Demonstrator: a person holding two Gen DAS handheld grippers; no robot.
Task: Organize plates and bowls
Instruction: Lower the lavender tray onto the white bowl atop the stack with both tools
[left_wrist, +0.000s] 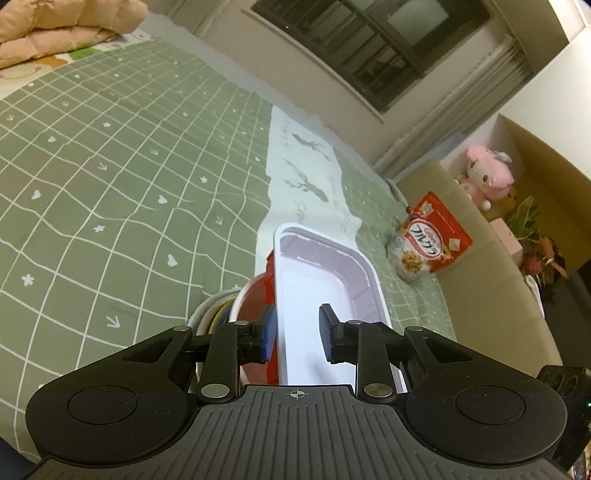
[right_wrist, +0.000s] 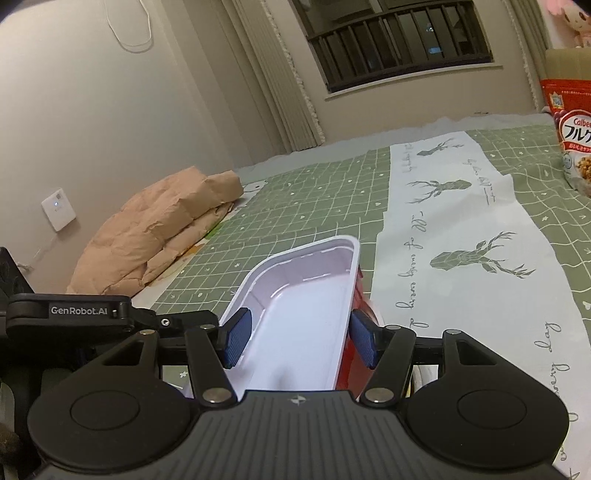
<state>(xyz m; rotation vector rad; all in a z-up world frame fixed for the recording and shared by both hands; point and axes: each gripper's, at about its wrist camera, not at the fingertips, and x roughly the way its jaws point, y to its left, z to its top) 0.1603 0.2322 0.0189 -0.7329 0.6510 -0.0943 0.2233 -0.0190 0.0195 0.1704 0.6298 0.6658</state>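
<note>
Two claws at one white tray over the bed

Left wrist view: the left claw stands partly open astride the left wall of the white tray, low centre; whether its pads press I cannot tell. A red bowl lies left of it. Right wrist view: the right claw straddles the tray, the right pad at its wall.

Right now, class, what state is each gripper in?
Left gripper: open, fingers astride one side wall of the tray.
Right gripper: closed on the tray, across its width.
</note>
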